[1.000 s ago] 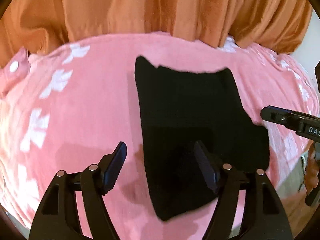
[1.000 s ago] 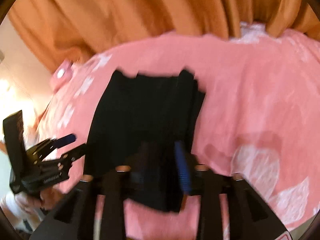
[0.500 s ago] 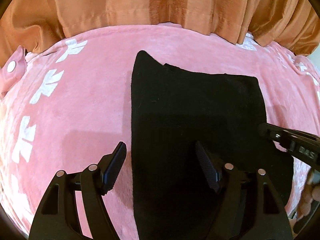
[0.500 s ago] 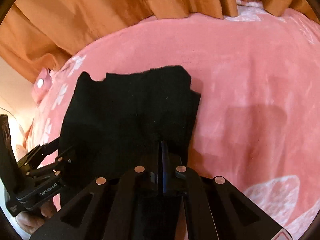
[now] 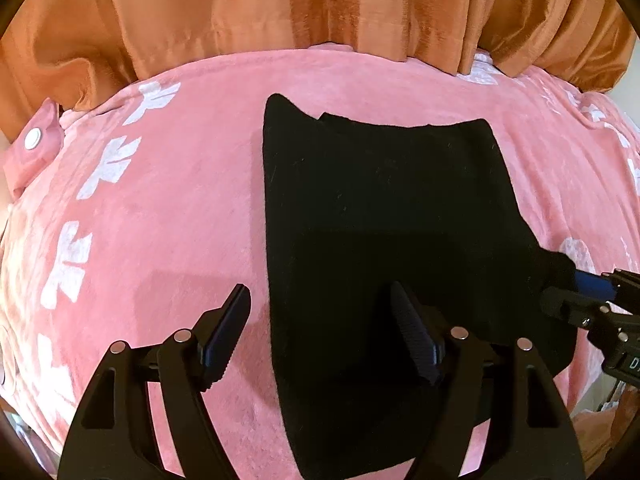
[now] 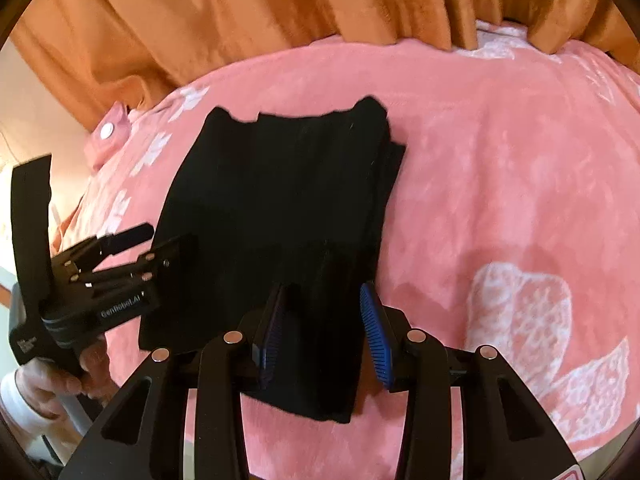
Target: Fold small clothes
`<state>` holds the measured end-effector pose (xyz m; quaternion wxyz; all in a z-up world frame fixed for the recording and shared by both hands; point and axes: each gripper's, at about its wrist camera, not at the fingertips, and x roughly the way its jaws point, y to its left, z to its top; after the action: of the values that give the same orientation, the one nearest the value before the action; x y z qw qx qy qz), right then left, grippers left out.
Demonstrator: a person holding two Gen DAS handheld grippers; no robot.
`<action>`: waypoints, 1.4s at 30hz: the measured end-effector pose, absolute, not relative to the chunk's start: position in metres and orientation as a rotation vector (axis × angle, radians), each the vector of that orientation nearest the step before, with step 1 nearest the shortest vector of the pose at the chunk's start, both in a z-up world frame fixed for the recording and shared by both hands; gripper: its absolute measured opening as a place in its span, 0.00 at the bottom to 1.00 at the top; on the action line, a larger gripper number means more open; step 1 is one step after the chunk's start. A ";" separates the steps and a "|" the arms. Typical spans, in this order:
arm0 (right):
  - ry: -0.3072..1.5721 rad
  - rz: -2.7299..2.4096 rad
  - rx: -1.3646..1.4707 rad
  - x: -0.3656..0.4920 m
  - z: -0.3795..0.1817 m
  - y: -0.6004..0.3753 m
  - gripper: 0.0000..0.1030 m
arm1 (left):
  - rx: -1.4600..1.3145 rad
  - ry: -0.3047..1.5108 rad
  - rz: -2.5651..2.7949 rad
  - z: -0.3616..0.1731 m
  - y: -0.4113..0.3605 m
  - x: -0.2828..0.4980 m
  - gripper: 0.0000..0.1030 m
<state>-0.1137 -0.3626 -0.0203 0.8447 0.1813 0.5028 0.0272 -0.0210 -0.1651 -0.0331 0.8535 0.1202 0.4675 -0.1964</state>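
The right gripper (image 6: 320, 330) has just been opening, fingers (image 6: 374, 330) parted astride the near corner of the black garment (image 6: 280, 200), not pinching it. The left gripper (image 5: 320, 336) is spread wide over the other near edge. To fold well, both should pinch their corners together and carry them evenly toward the far hem. The garment lies flat on the pink blanket (image 5: 168, 216); no containers show.
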 end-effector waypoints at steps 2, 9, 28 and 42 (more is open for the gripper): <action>1.064 0.070 0.396 -0.114 -0.024 -0.361 0.19 | 0.253 0.984 -0.411 -0.033 -0.165 -0.022 0.69; 1.039 0.084 0.434 -0.122 -0.006 -0.365 0.03 | 0.249 0.991 -0.417 -0.033 -0.162 -0.023 0.70; 1.043 0.032 0.477 -0.088 -0.024 -0.371 0.56 | -0.078 1.192 -0.511 -0.044 -0.121 -0.013 0.83; 1.078 0.083 0.507 -0.084 -0.022 -0.371 0.14 | -0.085 1.009 -0.448 -0.004 -0.091 -0.004 0.85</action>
<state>-0.0844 -0.3705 -0.0223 0.8269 0.2387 0.5077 0.0391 -0.0037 -0.0905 -0.0036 0.8506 -0.0403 0.4792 -0.2127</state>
